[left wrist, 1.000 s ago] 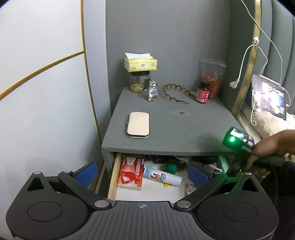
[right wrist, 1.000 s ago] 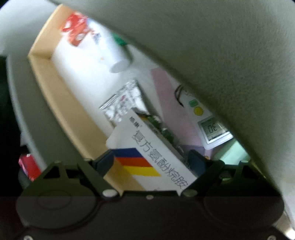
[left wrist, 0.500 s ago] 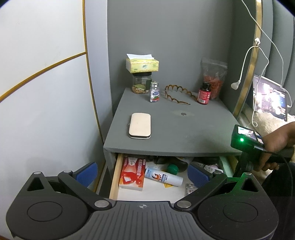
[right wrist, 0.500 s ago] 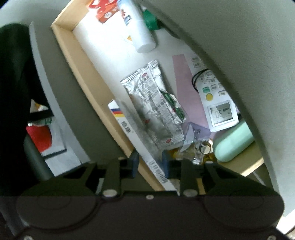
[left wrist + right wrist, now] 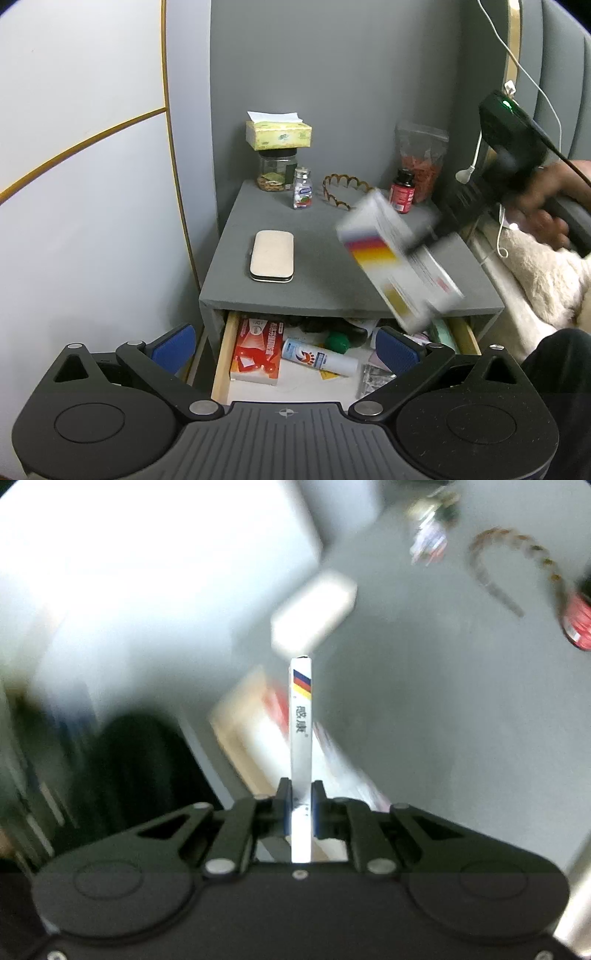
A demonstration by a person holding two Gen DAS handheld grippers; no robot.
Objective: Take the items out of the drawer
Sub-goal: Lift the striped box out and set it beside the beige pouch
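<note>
The drawer (image 5: 224,354) of the grey nightstand (image 5: 332,266) stands open. It holds a red box (image 5: 258,349), a white spray bottle (image 5: 319,356), a green ball (image 5: 338,341) and foil packets (image 5: 375,378). My right gripper (image 5: 301,794) is shut on a flat white medicine box (image 5: 301,716) with blue, red and yellow stripes. In the left wrist view the medicine box (image 5: 399,258) hangs blurred above the nightstand's right front, held by the right gripper (image 5: 424,242). My left gripper (image 5: 284,341) is open and empty in front of the drawer.
On the nightstand top lie a beige case (image 5: 272,255), a tissue box on a jar (image 5: 279,134), a small pill bottle (image 5: 303,188), a brown hairband (image 5: 343,188), a red bottle (image 5: 402,190) and a bag (image 5: 423,162). A bed with a fluffy cover (image 5: 543,280) is at right.
My right gripper has closed on the striped medicine box, lifted it out of the drawer and carried it up over the nightstand top. The left gripper has held almost still.
</note>
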